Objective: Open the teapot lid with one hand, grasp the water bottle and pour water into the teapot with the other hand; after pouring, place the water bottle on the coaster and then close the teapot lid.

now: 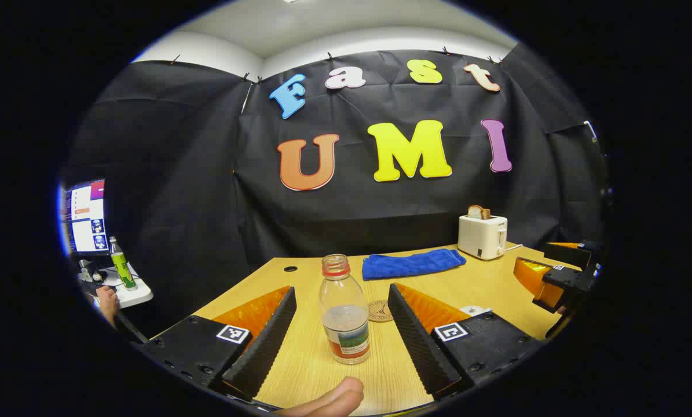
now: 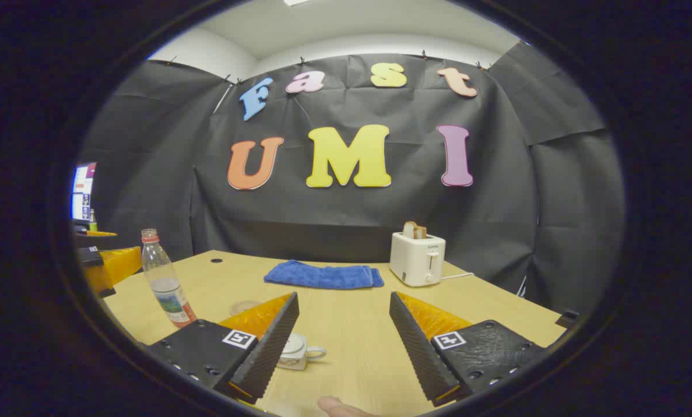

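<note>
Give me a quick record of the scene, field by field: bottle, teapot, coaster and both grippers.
water bottle: upright on table, uncapped, partly filled, between open fingers, untouched
teapot: white, on table, partly hidden behind a finger
coaster: round, behind bottle, bare
left gripper: open
right gripper: open, holding nothing
background: blue towel, toaster

A lab booth: black cloth wall [image 2: 351,214], monitor [image 1: 85,217] beside it.

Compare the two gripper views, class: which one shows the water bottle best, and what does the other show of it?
The left gripper view: the water bottle stands upright, uncapped, between the open left gripper fingers, untouched. The right gripper view shows the bottle smaller, at the left edge, its base hidden behind a finger.
</note>
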